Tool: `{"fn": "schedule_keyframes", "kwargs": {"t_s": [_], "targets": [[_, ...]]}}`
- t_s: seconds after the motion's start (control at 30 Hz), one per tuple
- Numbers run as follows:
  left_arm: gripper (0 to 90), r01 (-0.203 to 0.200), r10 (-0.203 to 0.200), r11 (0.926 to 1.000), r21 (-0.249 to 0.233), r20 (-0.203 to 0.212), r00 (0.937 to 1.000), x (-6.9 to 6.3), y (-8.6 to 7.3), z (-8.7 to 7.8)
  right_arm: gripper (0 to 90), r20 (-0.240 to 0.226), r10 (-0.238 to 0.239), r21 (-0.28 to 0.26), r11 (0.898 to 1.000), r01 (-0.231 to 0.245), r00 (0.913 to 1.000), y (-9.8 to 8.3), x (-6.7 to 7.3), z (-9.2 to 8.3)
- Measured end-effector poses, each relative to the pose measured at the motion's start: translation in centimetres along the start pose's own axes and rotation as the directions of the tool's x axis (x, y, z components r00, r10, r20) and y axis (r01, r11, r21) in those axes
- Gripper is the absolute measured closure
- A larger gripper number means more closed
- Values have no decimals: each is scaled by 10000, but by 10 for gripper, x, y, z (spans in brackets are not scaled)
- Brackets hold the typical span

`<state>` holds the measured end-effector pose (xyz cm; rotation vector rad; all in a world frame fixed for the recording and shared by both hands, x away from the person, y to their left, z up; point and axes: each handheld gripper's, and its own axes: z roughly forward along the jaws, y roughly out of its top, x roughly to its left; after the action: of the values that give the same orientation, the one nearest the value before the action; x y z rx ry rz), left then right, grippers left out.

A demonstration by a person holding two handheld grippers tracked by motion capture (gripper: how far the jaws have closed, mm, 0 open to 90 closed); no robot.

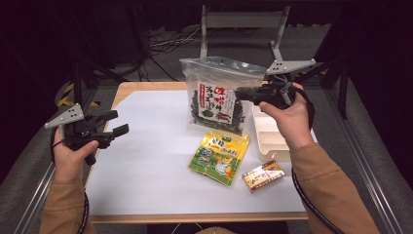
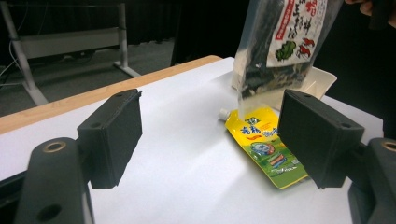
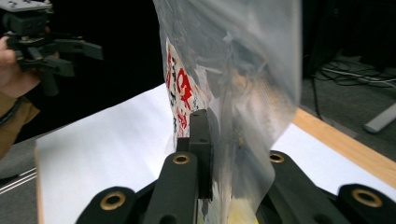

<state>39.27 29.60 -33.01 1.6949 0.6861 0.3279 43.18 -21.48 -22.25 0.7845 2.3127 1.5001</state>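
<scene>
Seaweed bag (image 1: pixel 216 100) hangs upright above the surface, clamped at its right edge by the right gripper (image 1: pixel 243 92).

Left gripper (image 1: pixel 117 123) waits aside, jaws apart (perhaps ready to take the bag); yellow pouch (image 1: pixel 219 157), small box (image 1: pixel 263 174) and tray (image 1: pixel 265 134) lie on the white surface (image 1: pixel 146 146); dim room, metal frame (image 1: pixel 241 22) behind.

The right gripper (image 3: pixel 210 154) has its black jaws closed on a clear plastic bag (image 3: pixel 233 70) with a red-and-black printed label, held up above the white counter (image 3: pixel 107 144). At upper left, a hand holds the left gripper (image 3: pixel 86 56), jaws apart
</scene>
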Motion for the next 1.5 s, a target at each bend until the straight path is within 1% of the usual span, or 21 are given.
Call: {"fn": "schedule_keyframes", "kwargs": {"t_s": [0.03, 0.07, 0.13, 0.3, 0.33, 0.47, 0.67, 0.73, 0.77, 0.83, 0.9, 0.97, 1.0, 1.07, 1.17, 1.23, 1.37, 1.43, 1.47, 1.5], "targets": [[217, 0, 0, 10000, 0, 0, 10000, 0, 0, 0, 826, 0, 0, 0, 10000, 0, 10000, 0, 0, 0], [217, -83, 83, 10000, -2, -36, 10000, 0, 0, 0, 826, 104, -3, -29, 10000, 4, 9999, 0, -3, -3], [210, -108, 108, 9999, -3, -56, 9999, 0, -1, 1, 826, 375, -6, -92, 10000, 10, 9993, 0, -9, -10], [198, -134, 135, 9999, 85, -100, 9999, 2, -4, 3, 825, 885, -4, -279, 9996, 29, 9961, -1, -21, -24], [195, -68, 69, 9999, 79, -116, 9999, 2, -5, 4, 826, 959, -6, -325, 9995, 37, 9954, -1, -24, -26], [187, -111, 114, 9997, 214, -152, 9998, 5, -7, 6, 825, 1296, 7, -351, 9994, 39, 9916, -2, -33, -36], [178, -103, 106, 9999, 114, -216, 9997, 8, -10, 6, 825, 1832, -124, -346, 9992, 190, 9830, -1, -46, -51], [176, -88, 91, 9999, 130, -223, 9997, 8, -10, 6, 825, 1899, -118, -347, 9992, 187, 9817, -1, -48, -53], [173, -80, 83, 9999, 123, -251, 9996, 9, -11, 6, 825, 2073, -116, -363, 9992, 195, 9782, -2, -52, -58], [171, -62, 66, 9999, 157, -246, 9997, 9, -12, 6, 825, 2133, -148, -363, 9991, 230, 9769, -2, -54, -60], [171, -107, 114, 9997, 239, -280, 9995, 10, -13, 7, 825, 2299, -120, -398, 9990, 217, 9731, -4, -58, -64], [171, -57, 65, 9996, 260, -306, 9995, 10, -14, 8, 825, 2461, -73, -442, 9988, 188, 9692, -6, -62, -68], [172, -141, 150, 9995, 290, -326, 9994, 10, -14, 8, 825, 2513, -69, -441, 9989, 186, 9679, -7, -64, -70], [172, -173, 184, 9993, 328, -327, 9993, 11, -14, 8, 825, 2640, -58, -450, 9988, 184, 9645, -8, -67, -73], [172, -159, 173, 9992, 379, -370, 9992, 11, -15, 8, 825, 2837, 12, -489, 9987, 133, 9589, -11, -74, -77], [172, -162, 177, 9991, 388, -379, 9991, 12, -15, 9, 825, 2933, 107, -531, 9986, 51, 9560, -13, -78, -80], [172, -160, 178, 9988, 469, -381, 9991, 12, -16, 9, 824, 3230, 347, -609, 9980, -159, 9457, -18, -88, -87], [172, -126, 145, 9989, 461, -402, 9991, 12, -16, 9, 824, 3332, 375, -611, 9980, -181, 9421, -20, -92, -89], [173, -126, 145, 9989, 461, -402, 9991, 12, -16, 9, 824, 3332, 375, -611, 9980, -181, 9421, -20, -92, -89], [173, -130, 148, 9991, 406, -432, 9990, 13, -16, 9, 824, 3411, 418, -614, 9979, -221, 9391, -22, -94, -90]]}}
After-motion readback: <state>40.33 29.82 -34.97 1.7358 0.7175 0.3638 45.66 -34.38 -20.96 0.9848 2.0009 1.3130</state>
